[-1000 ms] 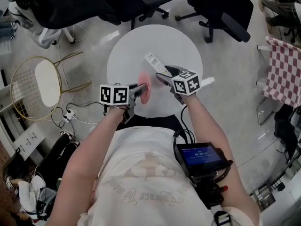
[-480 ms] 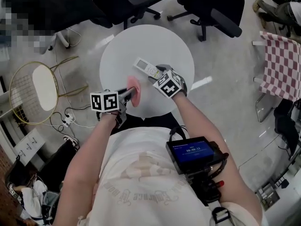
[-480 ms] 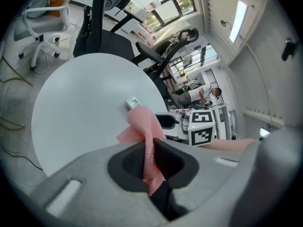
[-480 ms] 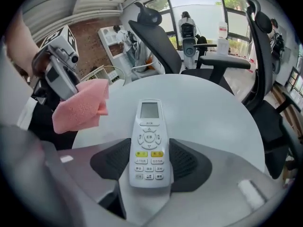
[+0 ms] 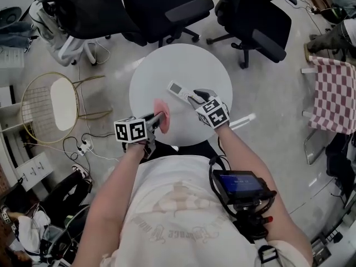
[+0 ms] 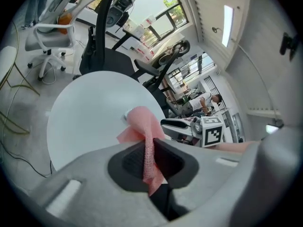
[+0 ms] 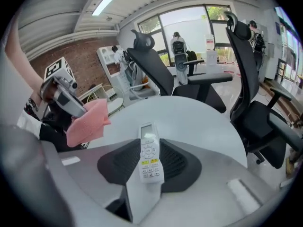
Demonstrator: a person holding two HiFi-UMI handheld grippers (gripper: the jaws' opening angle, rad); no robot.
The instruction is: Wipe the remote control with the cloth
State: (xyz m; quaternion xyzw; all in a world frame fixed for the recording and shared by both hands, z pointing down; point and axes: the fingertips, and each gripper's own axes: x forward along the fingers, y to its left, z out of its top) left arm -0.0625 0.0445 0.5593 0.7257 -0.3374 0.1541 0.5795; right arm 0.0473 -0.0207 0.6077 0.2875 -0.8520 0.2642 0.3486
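A white remote control (image 5: 178,90) sticks out over the round white table (image 5: 183,60), and my right gripper (image 5: 194,98) is shut on its near end. Its jaws have just been closing with the remote between them. In the right gripper view the remote (image 7: 149,156) sits buttons-up between the dark pads (image 7: 176,163). My left gripper (image 5: 157,119) is shut on a pink cloth (image 5: 161,110), held just left of the remote. The cloth (image 6: 145,129) rises in a bunch from between the left jaws. From the right gripper view the cloth (image 7: 87,122) hangs at the left.
Black office chairs (image 5: 253,21) stand beyond the table. A gold wire stool (image 5: 53,107) and floor cables (image 5: 83,141) lie to the left. A checkered cloth (image 5: 332,93) hangs at the right. The table's near edge is close to my body.
The right gripper has rolled and its jaws have closed on the remote's near end. The left gripper with the cloth has shifted slightly and stays beside it.
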